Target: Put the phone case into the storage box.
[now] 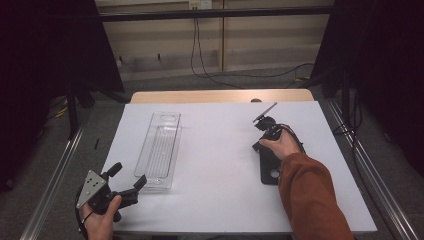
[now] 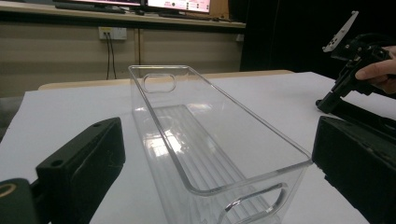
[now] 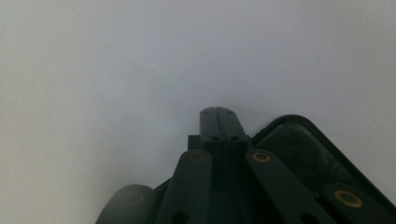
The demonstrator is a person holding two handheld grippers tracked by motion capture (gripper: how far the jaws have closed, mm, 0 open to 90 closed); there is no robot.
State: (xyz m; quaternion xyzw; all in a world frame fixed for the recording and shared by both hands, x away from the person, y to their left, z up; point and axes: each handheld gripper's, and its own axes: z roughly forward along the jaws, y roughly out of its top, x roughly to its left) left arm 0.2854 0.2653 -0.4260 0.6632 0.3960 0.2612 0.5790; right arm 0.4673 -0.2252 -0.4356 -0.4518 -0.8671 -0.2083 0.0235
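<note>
High view shows the left gripper spread wide at the near end of the clear plastic bin, seemingly ready to straddle it, while the right gripper, jaws pressed together and empty, lies on the desk.

Clear plastic bin stands lengthwise left of centre; bare white tabletop lies open between it and the right gripper.

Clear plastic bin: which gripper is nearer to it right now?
Left. The left gripper sits open at the near end of the clear bin, its jaws either side of that end. The right gripper lies shut on the white table, well off to the bin's right.
</note>
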